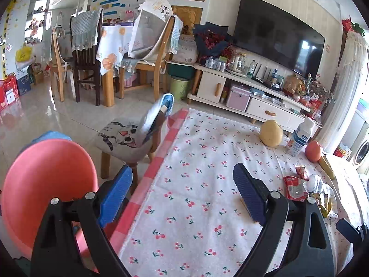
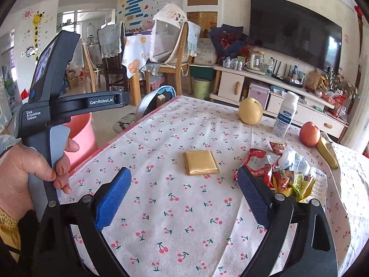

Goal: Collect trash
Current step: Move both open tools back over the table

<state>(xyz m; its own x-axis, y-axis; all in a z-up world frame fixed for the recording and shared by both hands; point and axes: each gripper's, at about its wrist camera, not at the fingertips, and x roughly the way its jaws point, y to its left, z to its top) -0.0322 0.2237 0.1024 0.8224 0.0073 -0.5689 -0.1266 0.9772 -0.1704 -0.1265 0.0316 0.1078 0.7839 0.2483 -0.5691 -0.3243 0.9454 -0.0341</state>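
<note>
Both hand-held grippers, left (image 1: 182, 194) and right (image 2: 184, 198), spread and empty; wrappers (image 2: 276, 170) beside apple (image 2: 309, 133) uncollected on bench (image 2: 184, 230).

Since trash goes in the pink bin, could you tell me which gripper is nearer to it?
Left. The left gripper hangs over the table's edge with the pink bin just beside its left finger. The right gripper is further in over the table, near the wrapper pile.
</note>
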